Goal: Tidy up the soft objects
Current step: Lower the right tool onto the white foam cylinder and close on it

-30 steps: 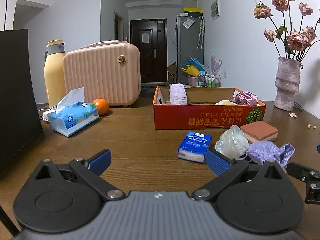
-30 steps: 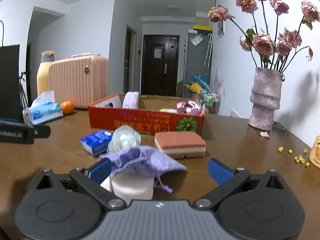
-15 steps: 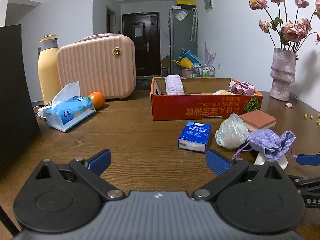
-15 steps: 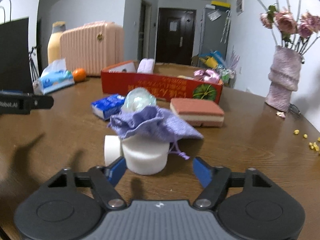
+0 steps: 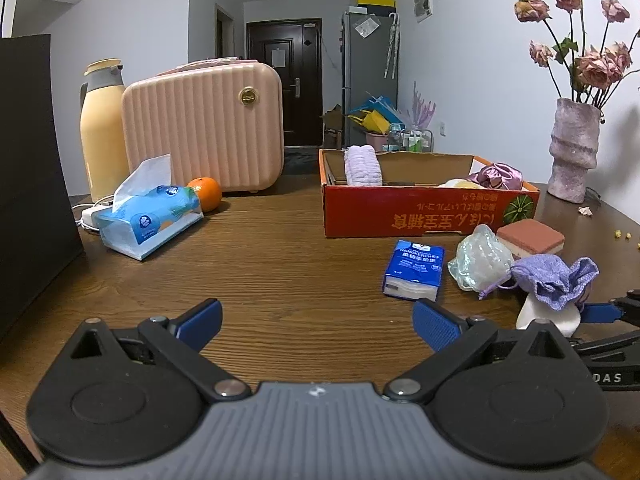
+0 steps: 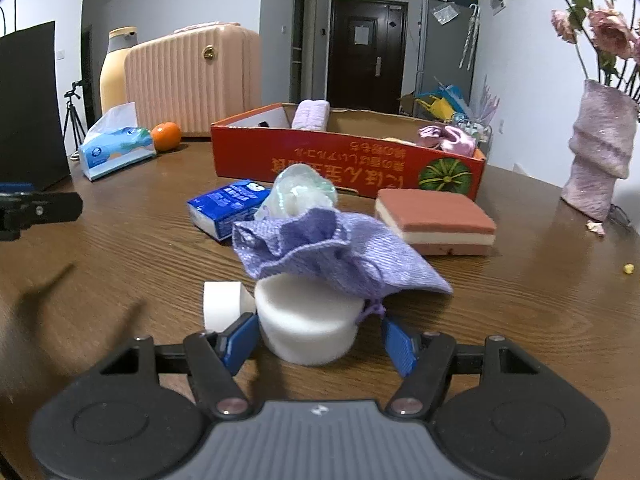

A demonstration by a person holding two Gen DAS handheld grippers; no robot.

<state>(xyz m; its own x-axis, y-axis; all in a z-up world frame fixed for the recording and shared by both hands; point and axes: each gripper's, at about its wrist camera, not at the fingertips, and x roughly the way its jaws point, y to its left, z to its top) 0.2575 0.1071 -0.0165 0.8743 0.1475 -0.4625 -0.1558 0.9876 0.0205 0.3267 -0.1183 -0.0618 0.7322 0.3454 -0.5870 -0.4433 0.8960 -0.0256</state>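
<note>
Right gripper (image 6: 318, 340) jaws half-closed around white foam cylinder (image 6: 308, 324).
Left pad touches; right pad apart. Left gripper (image 5: 316, 320) open, empty.

Drawstring pouch (image 6: 340, 248) draped on foam cylinder (image 6: 308, 324); tissue pack (image 6: 226, 208) behind-left, sponge (image 6: 436, 226) behind-right, box (image 6: 344, 164) beyond, toward table's (image 6: 120, 264) far edge.

My desk (image 5: 280, 264) carries a red box (image 5: 428, 216), tissue pack (image 5: 414, 268), plastic wad (image 5: 480, 260), sponge (image 6: 434, 222), white foam (image 6: 308, 324), tissue bag (image 5: 148, 220), orange (image 5: 206, 193), pink case (image 5: 204, 124), flask (image 5: 102, 128) and vase (image 5: 572, 150).
</note>
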